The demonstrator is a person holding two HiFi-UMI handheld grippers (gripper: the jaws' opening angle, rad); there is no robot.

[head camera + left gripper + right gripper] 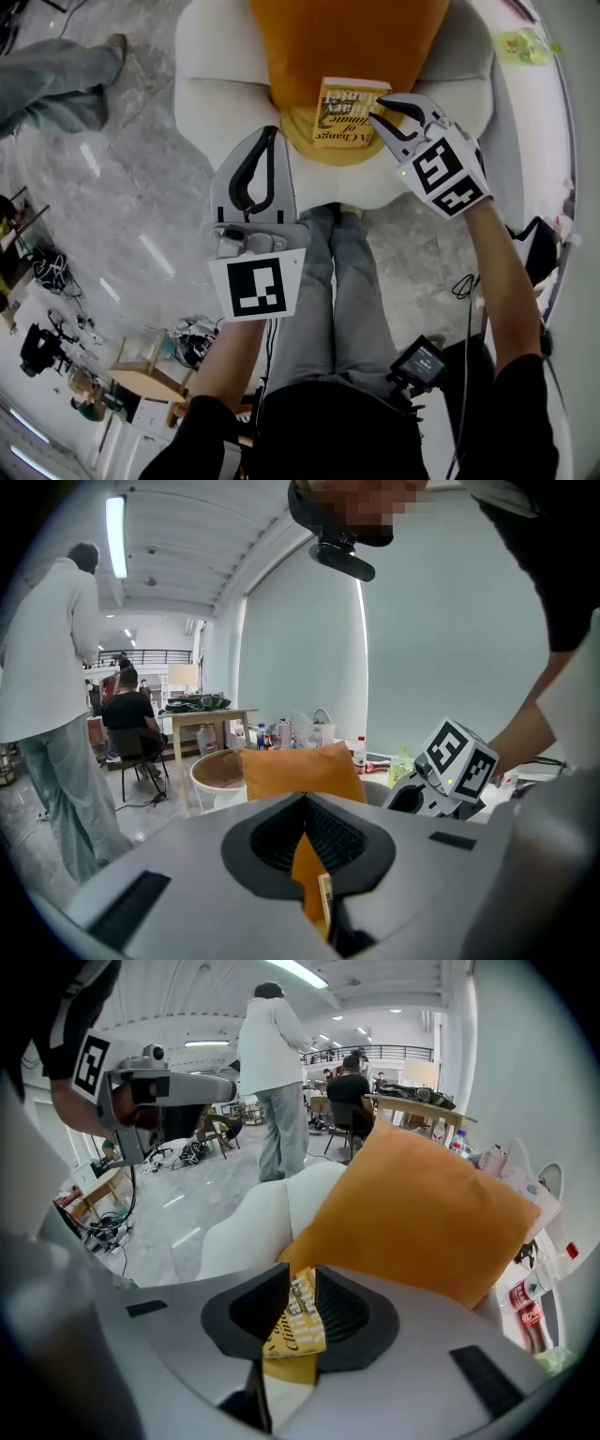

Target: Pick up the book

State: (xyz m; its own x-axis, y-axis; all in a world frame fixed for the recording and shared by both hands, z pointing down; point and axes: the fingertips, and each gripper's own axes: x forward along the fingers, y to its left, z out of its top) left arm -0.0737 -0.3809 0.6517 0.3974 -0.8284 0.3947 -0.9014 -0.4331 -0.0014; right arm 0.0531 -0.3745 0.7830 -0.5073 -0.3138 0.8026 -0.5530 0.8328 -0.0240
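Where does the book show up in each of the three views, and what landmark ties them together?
Head view: book upper centre, lying at the foot of the orange cushion.
Left gripper view: a thin sliver low at centre, seen past the jaws.
Right gripper view: lower centre, framed by the jaws.
Shared landmark: the orange cushion, behind the book in all three.

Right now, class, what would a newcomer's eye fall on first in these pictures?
First the big orange cushion propped in the white armchair, with a yellow book at its lower edge. Next the right claw, jaws apart at the book's right edge in the head view, and the left claw, shut, nearer the chair's front.
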